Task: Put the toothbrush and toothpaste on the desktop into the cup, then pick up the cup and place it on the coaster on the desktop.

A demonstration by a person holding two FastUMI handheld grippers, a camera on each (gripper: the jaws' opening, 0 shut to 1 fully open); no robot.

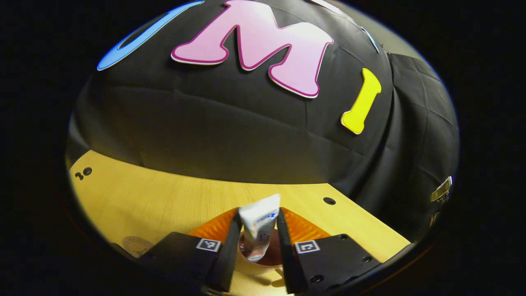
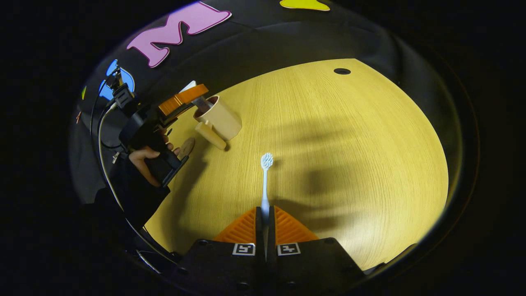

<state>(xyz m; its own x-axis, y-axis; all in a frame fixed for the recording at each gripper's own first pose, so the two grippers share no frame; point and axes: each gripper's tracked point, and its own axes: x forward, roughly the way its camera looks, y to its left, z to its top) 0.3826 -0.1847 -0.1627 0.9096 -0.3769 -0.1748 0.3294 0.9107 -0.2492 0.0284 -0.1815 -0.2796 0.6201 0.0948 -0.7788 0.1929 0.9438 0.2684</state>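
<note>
Orange-backed fingers of the left gripper (image 1: 258, 230) stand slightly apart, one on each side of the toothpaste (image 1: 259, 225); whether both press on it cannot be told. The tube hangs cap-down, its lower end inside the cup (image 1: 258, 263). In the right gripper view, the cup (image 2: 220, 117) stands on the wooden desktop (image 2: 349, 156), with the coaster (image 2: 185, 148) just beside it. The right gripper (image 2: 265, 230) is closed on the toothbrush (image 2: 266, 181) handle, the bristle head pointing forward over the desktop.
</note>
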